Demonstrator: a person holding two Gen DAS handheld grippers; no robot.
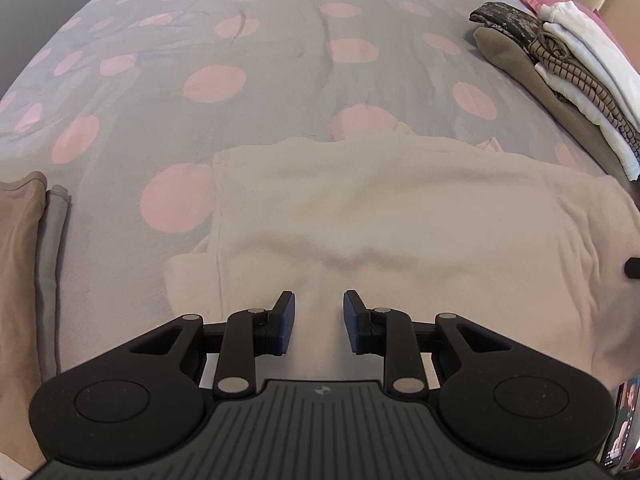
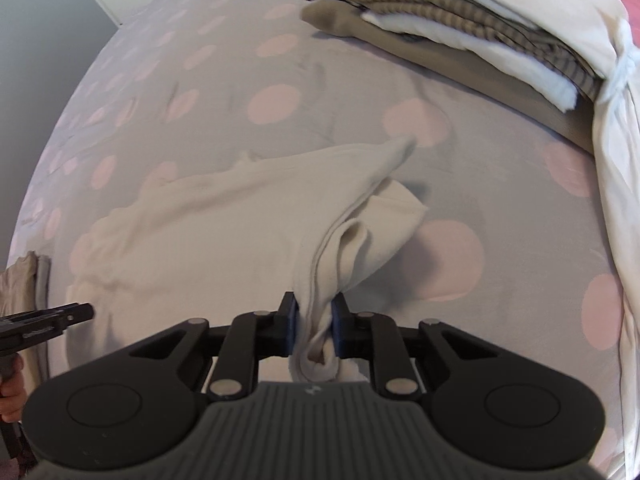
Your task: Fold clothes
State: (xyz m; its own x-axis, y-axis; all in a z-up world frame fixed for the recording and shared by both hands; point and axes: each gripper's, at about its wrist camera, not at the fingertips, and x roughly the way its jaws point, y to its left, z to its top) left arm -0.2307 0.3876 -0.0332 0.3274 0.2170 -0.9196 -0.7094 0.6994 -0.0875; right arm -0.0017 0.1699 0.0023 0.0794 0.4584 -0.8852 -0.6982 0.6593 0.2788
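A cream garment [image 1: 400, 220] lies spread on the grey bedspread with pink dots [image 1: 280, 40]. My left gripper [image 1: 319, 300] hovers over the garment's near edge, open, with nothing between its pads. In the right wrist view, my right gripper [image 2: 315, 304] is shut on a bunched fold of the cream garment [image 2: 220, 232] and holds that side lifted off the bed, so a flap hangs down from the grip. The left gripper's fingers [image 2: 76, 314] show at the left edge there, apart from the cloth.
A stack of folded clothes [image 1: 560, 72] sits at the right on the bed, also seen as the stack [image 2: 460, 20] at the far right. A folded tan garment [image 1: 20, 260] lies at the left edge. White bedding [image 2: 612, 184] runs down the right side.
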